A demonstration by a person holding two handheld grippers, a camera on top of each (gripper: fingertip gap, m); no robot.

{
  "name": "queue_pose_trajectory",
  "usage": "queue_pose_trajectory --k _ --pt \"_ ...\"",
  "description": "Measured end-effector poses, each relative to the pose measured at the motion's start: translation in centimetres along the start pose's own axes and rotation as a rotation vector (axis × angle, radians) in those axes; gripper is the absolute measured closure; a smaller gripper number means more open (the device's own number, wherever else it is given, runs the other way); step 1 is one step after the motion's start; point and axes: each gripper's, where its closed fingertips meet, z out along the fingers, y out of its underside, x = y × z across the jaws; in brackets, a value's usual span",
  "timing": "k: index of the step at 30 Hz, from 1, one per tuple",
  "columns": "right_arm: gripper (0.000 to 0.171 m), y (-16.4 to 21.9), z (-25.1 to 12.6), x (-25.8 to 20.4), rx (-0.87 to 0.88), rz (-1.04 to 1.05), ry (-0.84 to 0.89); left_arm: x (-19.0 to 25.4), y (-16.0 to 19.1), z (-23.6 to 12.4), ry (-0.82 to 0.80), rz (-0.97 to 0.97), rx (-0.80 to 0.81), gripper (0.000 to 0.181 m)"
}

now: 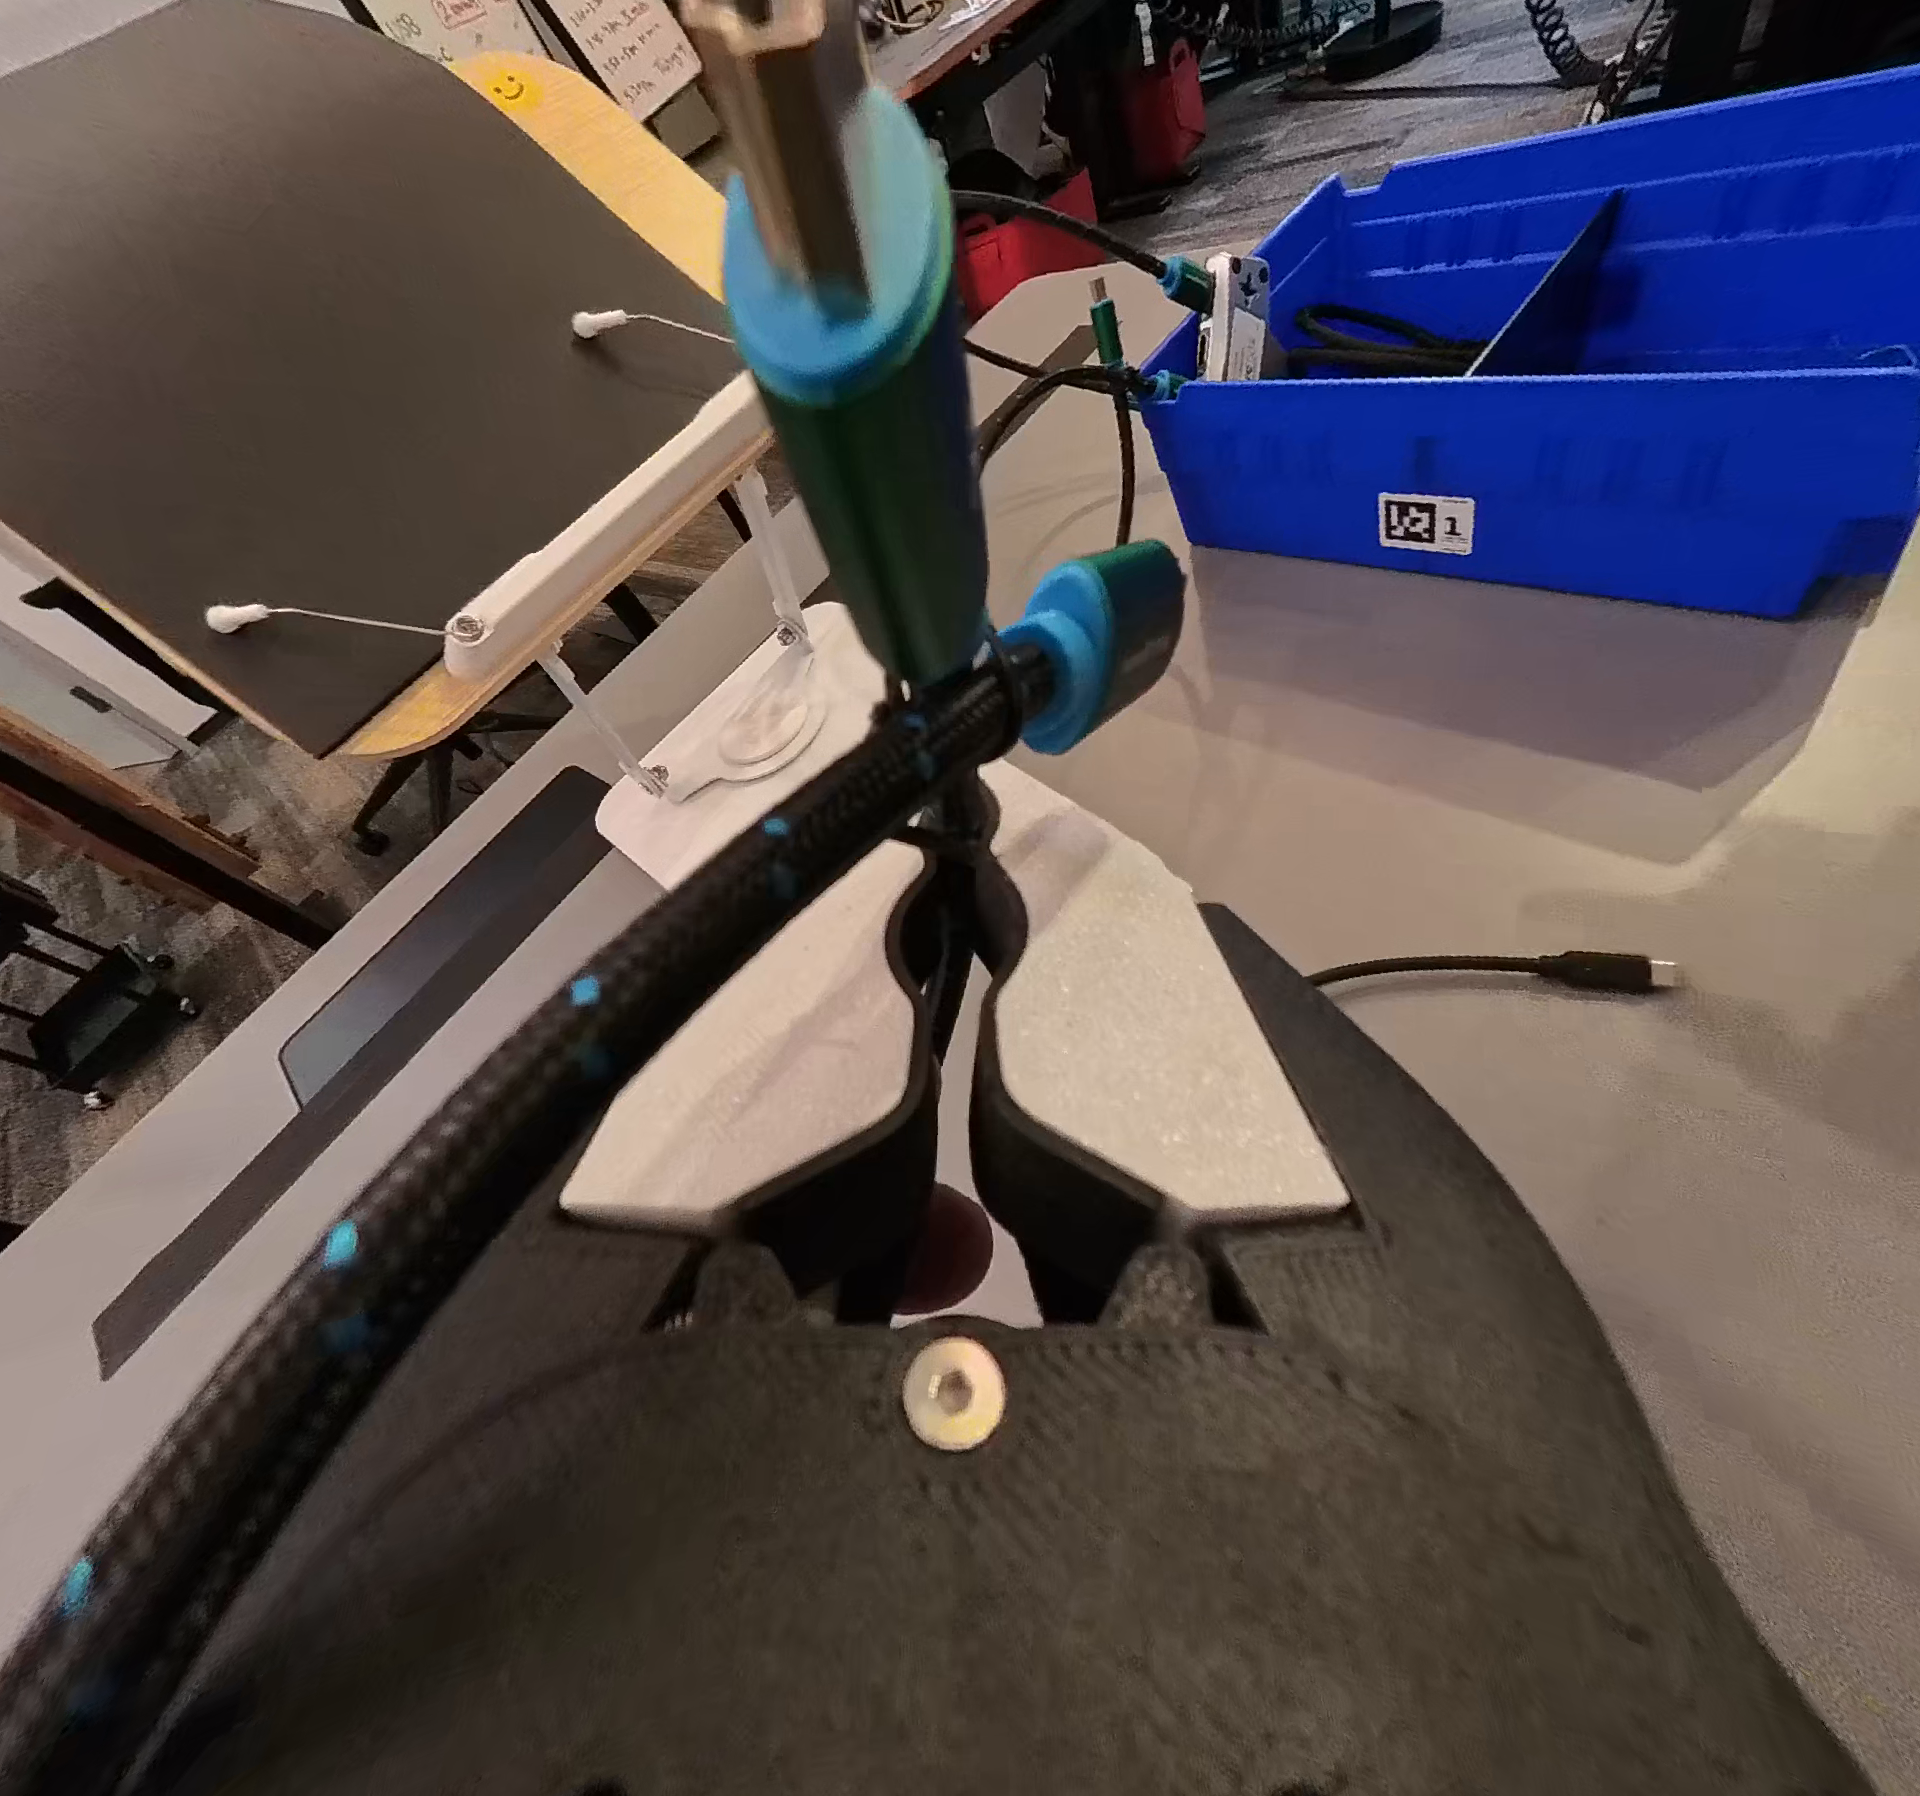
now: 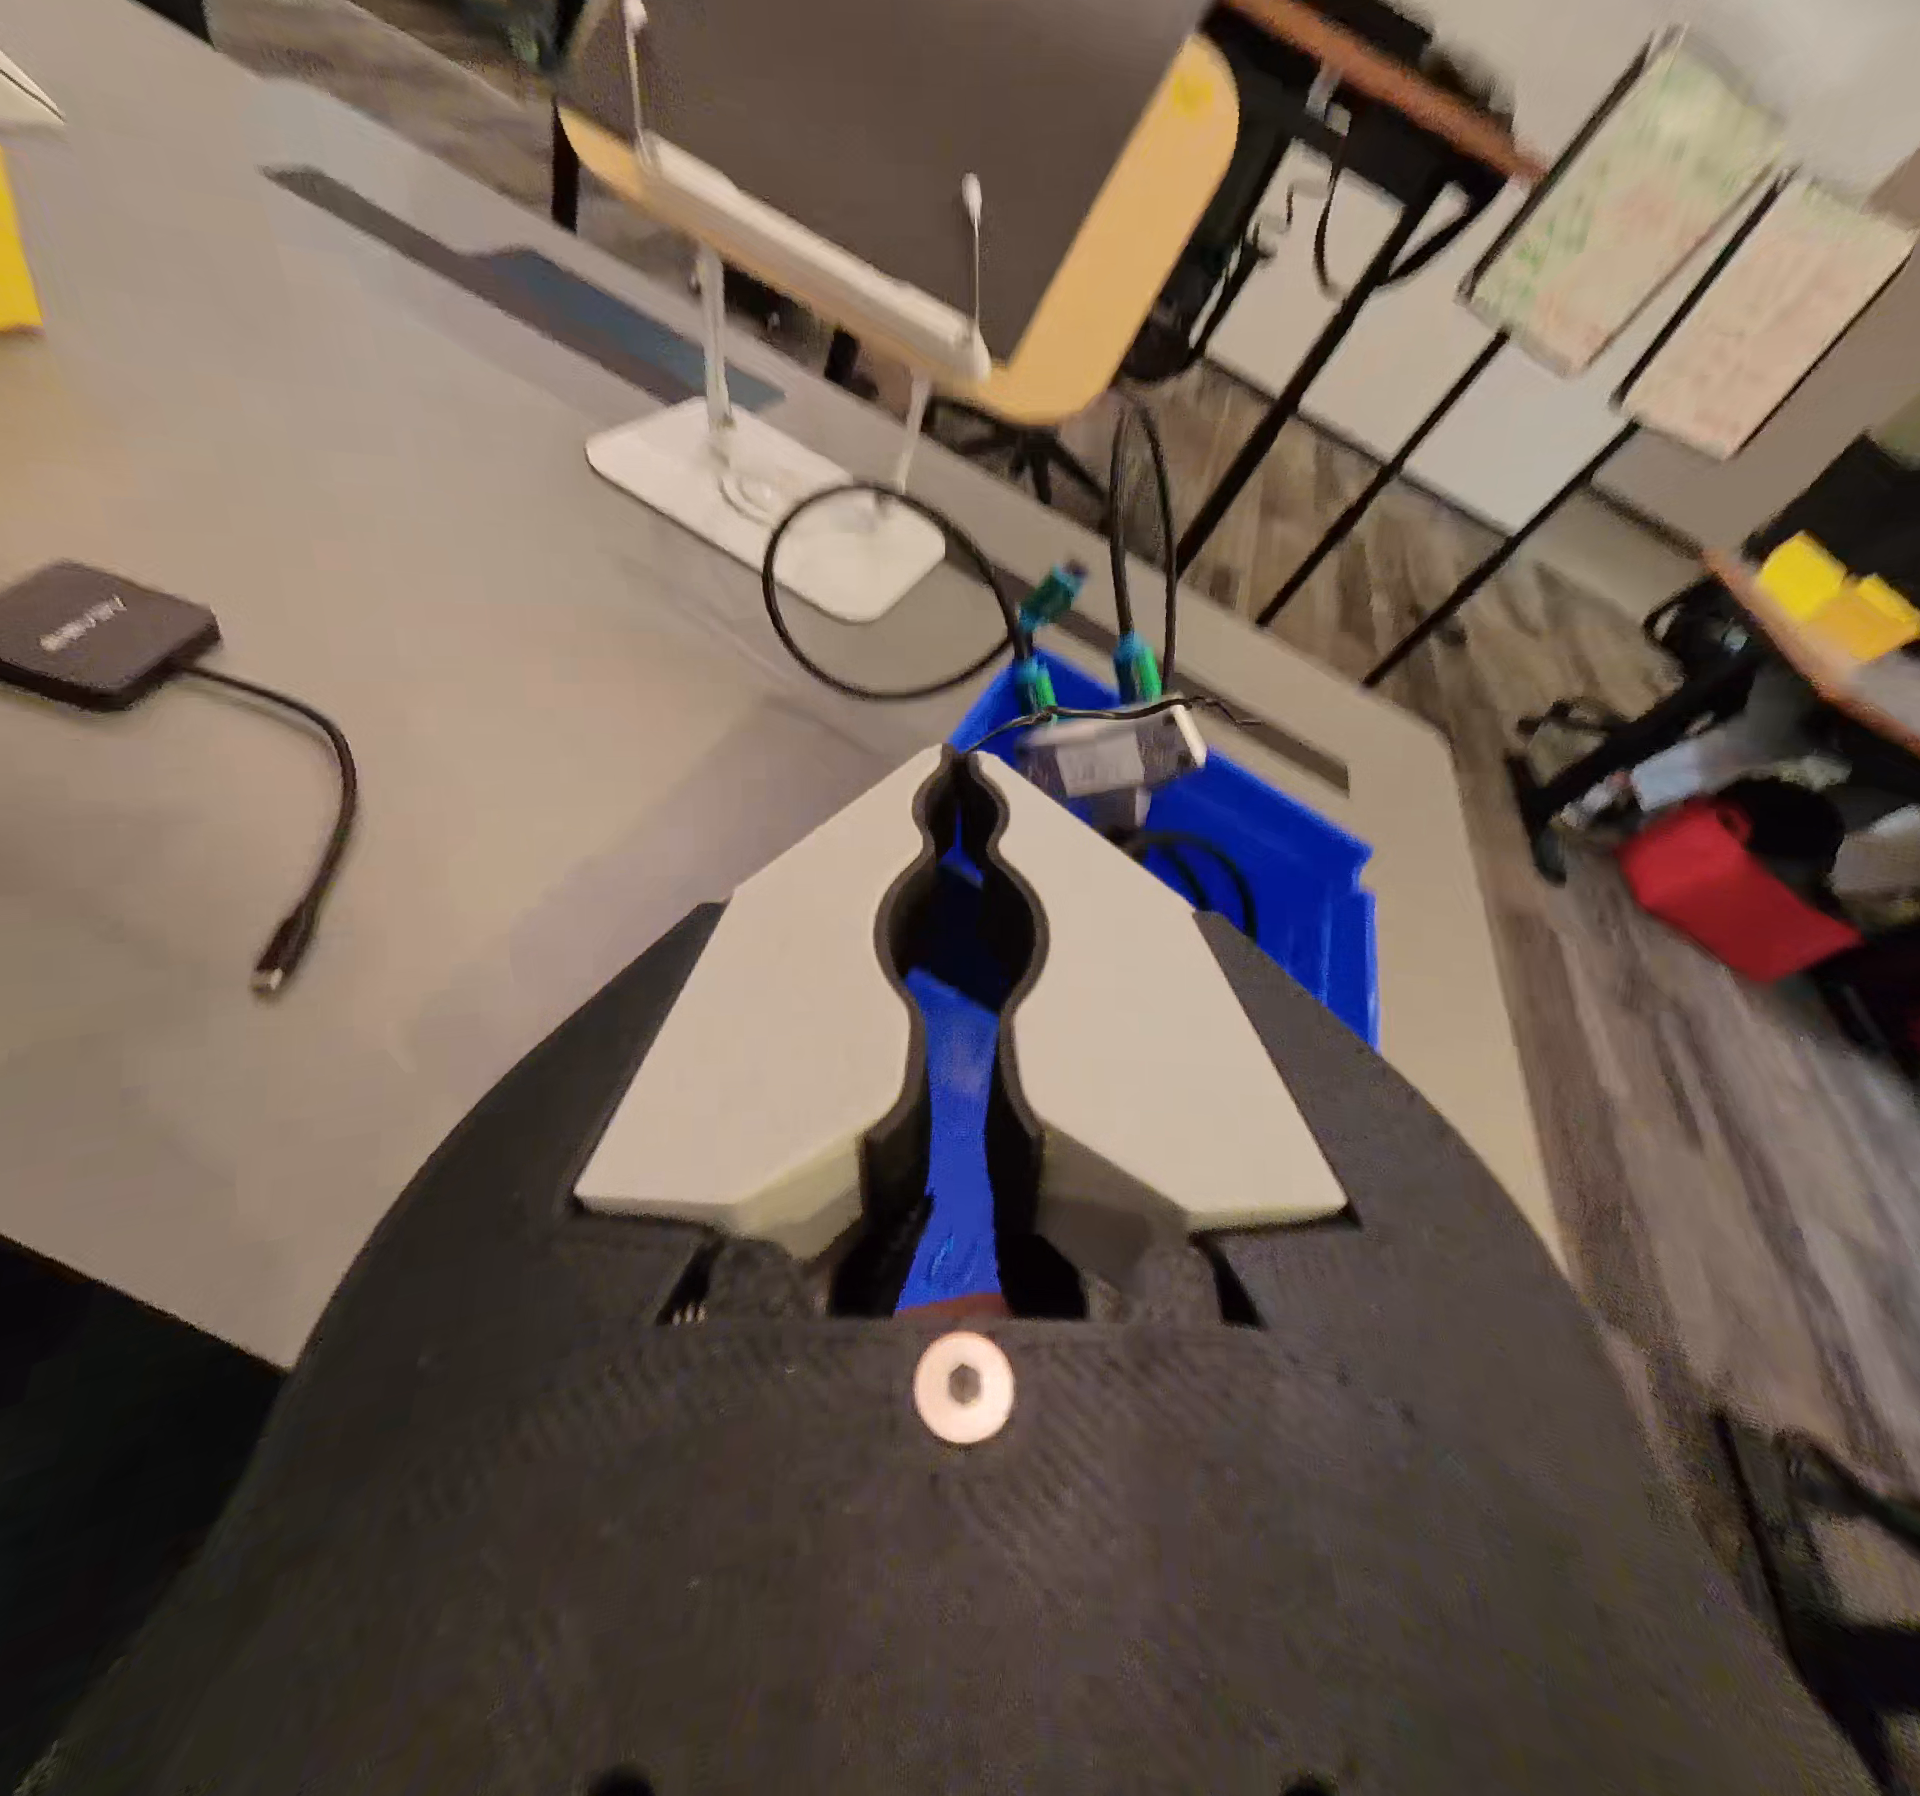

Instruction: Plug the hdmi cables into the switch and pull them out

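Note:
In the left wrist view my left gripper (image 1: 961,879) is shut on a bundle of black braided HDMI cable (image 1: 520,1071), held above the grey table (image 1: 1558,1227). One green-and-blue HDMI plug (image 1: 868,416) points up close to the camera, and a second plug (image 1: 1101,634) points right. The white switch (image 1: 1236,312) leans in the blue bin (image 1: 1558,479) with cables in it. In the right wrist view my right gripper (image 2: 961,770) is shut just before the switch (image 2: 1112,754), over the bin (image 2: 1288,905). Two plugs (image 2: 1138,666) sit in the switch. A thin black wire passes the tips; I cannot tell if it is pinched.
A black USB-C cable (image 1: 1558,967) lies on the table to the right. A flat black hub (image 2: 99,634) with its short cable lies at the left. A white stand (image 2: 769,520) is near the far table edge. Chairs, whiteboards and desks stand beyond.

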Motion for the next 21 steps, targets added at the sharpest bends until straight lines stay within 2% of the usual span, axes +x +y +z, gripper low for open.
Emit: queue_pose_trajectory --k 1,3,4,5,6,10,12,15,18,21 --pt "0.171 1.6 0.5 0.4 -0.047 0.024 0.011 0.2 0.1 0.1 0.003 0.002 -0.004 0.179" --pt "0.171 5.3 1.9 1.0 -0.154 0.095 0.019 0.5 0.3 0.3 0.015 0.003 -0.013 0.179" --pt "0.151 7.0 2.5 1.1 -0.205 0.133 0.015 0.7 0.5 0.4 0.024 0.005 -0.023 0.179" --pt "0.139 8.6 3.0 1.2 -0.243 0.159 0.01 0.9 0.6 0.5 0.034 0.011 -0.037 0.18" --pt "0.139 9.8 3.2 1.3 -0.273 0.179 0.006 1.0 0.7 0.6 0.036 0.016 -0.043 0.18" --pt "0.125 10.8 2.6 2.5 -0.282 0.23 0.035 1.2 0.9 0.7 0.056 0.014 -0.056 0.18" --pt "0.129 9.0 1.6 3.4 -0.229 0.22 0.066 1.3 1.1 0.9 0.074 0.007 -0.067 0.18" --pt "0.136 3.6 0.6 2.4 -0.119 0.137 0.047 2.0 1.3 1.2 0.12 -0.018 -0.068 0.18" --pt "0.136 -2.8 0.7 -2.1 0.023 0.052 -0.094 3.0 1.1 1.3 0.176 -0.034 -0.058 0.18" --pt "0.136 -8.6 1.3 -9.0 0.16 -0.003 -0.31 4.4 0.3 0.9 0.257 -0.047 -0.017 0.18"
